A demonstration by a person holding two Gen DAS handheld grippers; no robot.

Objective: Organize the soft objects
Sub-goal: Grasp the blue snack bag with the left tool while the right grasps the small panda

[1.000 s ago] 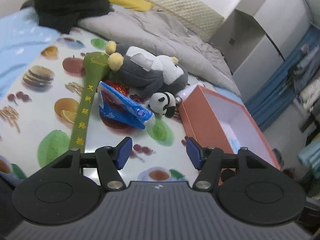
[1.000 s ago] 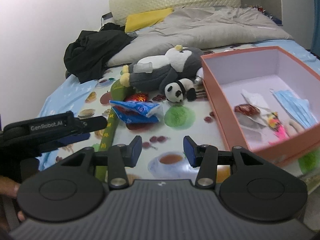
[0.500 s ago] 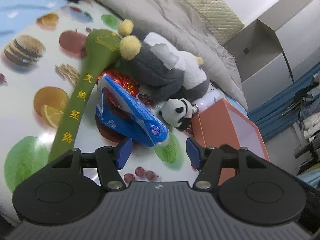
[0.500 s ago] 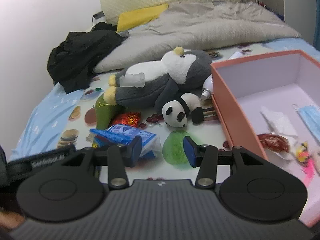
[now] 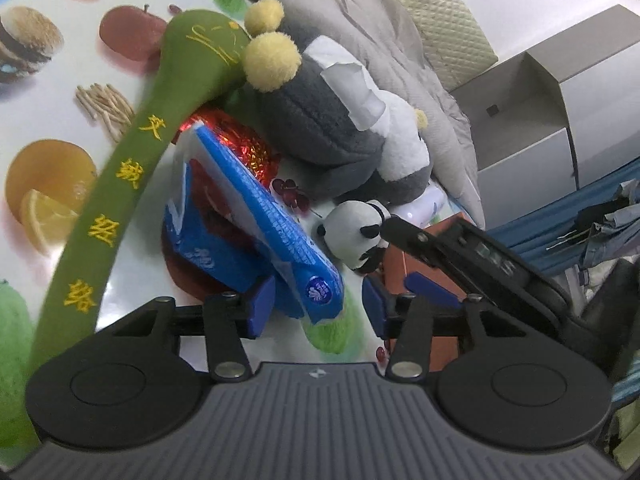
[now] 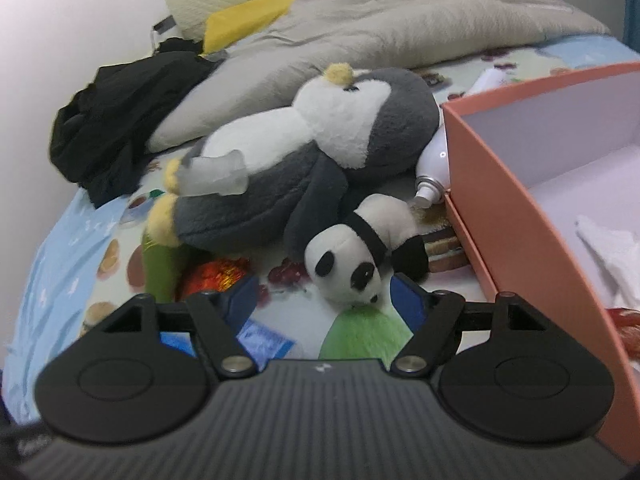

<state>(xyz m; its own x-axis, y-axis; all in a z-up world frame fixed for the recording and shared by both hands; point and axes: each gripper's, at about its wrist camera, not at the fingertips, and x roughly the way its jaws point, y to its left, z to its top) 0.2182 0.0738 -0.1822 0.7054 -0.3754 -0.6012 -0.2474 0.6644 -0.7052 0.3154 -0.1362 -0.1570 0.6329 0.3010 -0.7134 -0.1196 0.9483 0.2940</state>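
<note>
The left gripper [image 5: 318, 307] is closing around the near tip of the blue packet [image 5: 256, 224], pads not yet pressing it. The right gripper [image 6: 325, 303] is opening, its jaws flanking the small panda [image 6: 360, 248] (untouched), which lies between the penguin [image 6: 304, 152] and the box [image 6: 504, 184].

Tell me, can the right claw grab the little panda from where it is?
Probably yes. The right claw sits just in front of the little panda, its jaws opening, nothing in between. The penguin plush lies behind it and the orange box beside it, neither blocking.
</note>
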